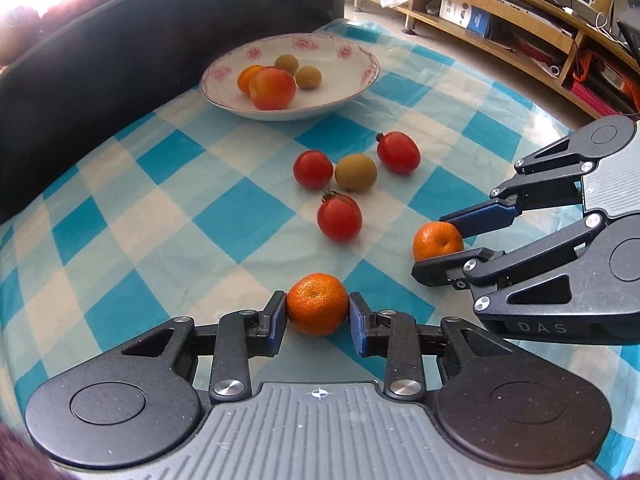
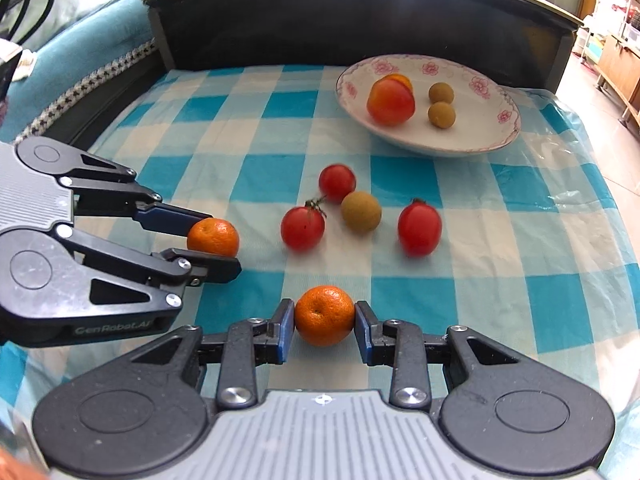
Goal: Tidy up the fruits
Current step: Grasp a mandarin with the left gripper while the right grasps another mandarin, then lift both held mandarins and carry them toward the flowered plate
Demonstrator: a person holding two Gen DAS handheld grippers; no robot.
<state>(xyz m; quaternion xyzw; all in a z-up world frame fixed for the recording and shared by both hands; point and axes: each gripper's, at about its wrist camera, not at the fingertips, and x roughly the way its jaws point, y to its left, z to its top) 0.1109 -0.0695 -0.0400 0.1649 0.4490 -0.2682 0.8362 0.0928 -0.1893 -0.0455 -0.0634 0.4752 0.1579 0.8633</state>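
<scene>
My left gripper (image 1: pixel 318 314) is shut on a mandarin (image 1: pixel 317 309) low over the checked cloth; it also shows in the right wrist view (image 2: pixel 216 238) with that mandarin (image 2: pixel 213 237). My right gripper (image 2: pixel 325 318) is shut on a second mandarin (image 2: pixel 325 315), seen too in the left wrist view (image 1: pixel 438 246) with its mandarin (image 1: pixel 437 241). Three red tomatoes (image 1: pixel 339 216) (image 1: pixel 313 169) (image 1: pixel 398 152) and a brown-green longan (image 1: pixel 355 172) lie loose between the grippers and a floral white bowl (image 1: pixel 352 80). The bowl holds a large tomato (image 1: pixel 272 88), a mandarin and two longans.
A blue and white checked cloth (image 1: pixel 160 216) covers the table. A dark raised backboard (image 2: pixel 360 24) runs along the far edge behind the bowl. Wooden shelving (image 1: pixel 520 20) stands beyond the table's right side.
</scene>
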